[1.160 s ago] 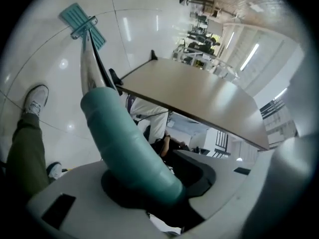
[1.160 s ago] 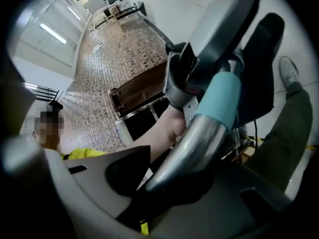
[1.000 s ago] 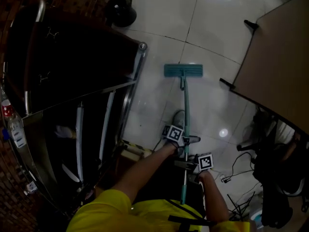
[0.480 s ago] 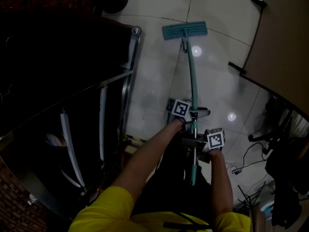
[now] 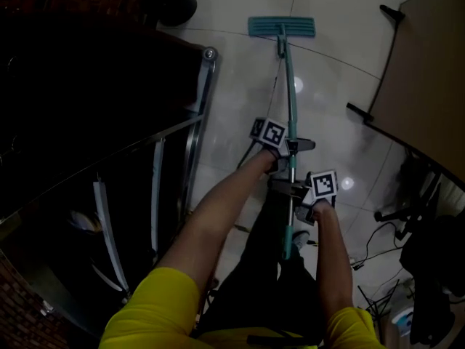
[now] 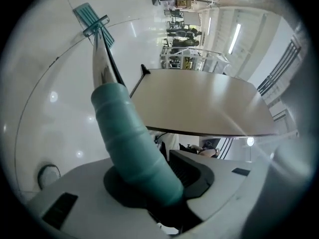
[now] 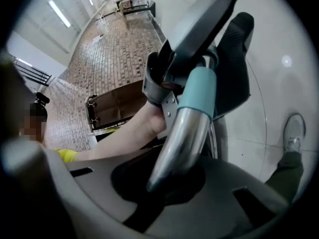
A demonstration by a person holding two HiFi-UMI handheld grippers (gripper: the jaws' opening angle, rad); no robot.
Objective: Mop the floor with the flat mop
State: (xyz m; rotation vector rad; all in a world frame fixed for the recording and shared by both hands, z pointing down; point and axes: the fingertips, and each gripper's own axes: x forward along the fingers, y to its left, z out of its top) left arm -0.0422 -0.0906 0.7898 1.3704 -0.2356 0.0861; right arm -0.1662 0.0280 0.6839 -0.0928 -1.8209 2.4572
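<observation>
The flat mop's teal head [image 5: 282, 26] lies flat on the white tiles far ahead of me, and its handle [image 5: 291, 100] slants back to my hands. My left gripper [image 5: 289, 149] is shut on the teal grip sleeve [image 6: 130, 143], with the mop head [image 6: 92, 18] at the upper left of the left gripper view. Just behind it on the handle, my right gripper [image 5: 293, 190] holds the chrome pole [image 7: 177, 143]. Its jaws have just been closing and now clamp the pole. The left gripper's body [image 7: 199, 29] stands close ahead in the right gripper view.
A dark metal-framed rack [image 5: 200, 107] runs along the left. A brown table [image 5: 429, 78] with black feet stands at the right, with cables and dark gear [image 5: 429, 267] below it. A black round object [image 5: 171, 2] sits at the top left. My shoe [image 7: 294, 133] is on the tiles.
The mop head has slid away from me over the tiles. Both grippers have gone forward with the handle, keeping their spacing on it.
</observation>
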